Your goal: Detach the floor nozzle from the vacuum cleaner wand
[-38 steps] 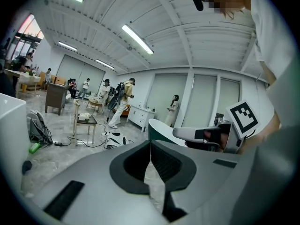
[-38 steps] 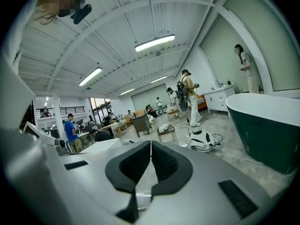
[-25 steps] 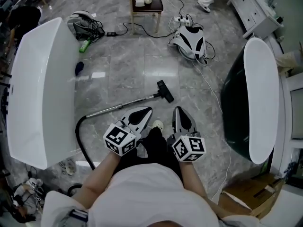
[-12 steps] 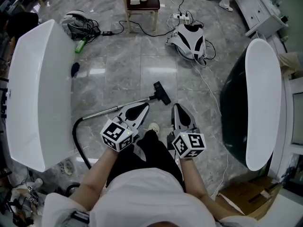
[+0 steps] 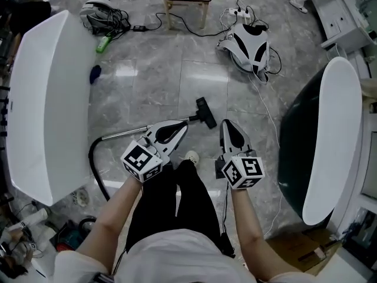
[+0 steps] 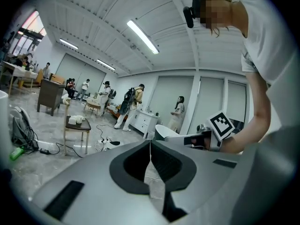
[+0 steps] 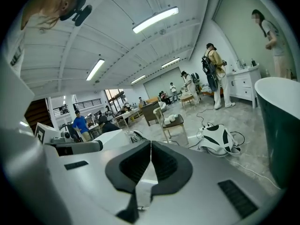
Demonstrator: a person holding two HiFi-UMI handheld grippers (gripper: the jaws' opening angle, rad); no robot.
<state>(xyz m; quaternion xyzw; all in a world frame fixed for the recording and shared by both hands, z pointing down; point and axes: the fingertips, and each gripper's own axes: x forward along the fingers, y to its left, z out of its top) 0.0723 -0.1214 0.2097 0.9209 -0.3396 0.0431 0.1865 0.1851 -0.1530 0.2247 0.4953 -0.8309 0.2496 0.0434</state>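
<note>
Black floor nozzle [image 5: 205, 112] is still joined to the metal wand [image 5: 121, 135], nothing done yet; left gripper [image 5: 184, 125] and right gripper [image 5: 227, 123] hover near the nozzle, both closed and empty

Grey marble floor [image 5: 153, 93] here, vacuum wand [image 5: 121, 134] lying flat on it with the black floor nozzle [image 5: 205, 112] at the far end, black hose [image 5: 93, 167] curling off beside the white tub [image 5: 41, 99], green bottle [image 5: 104, 42] further out
</note>
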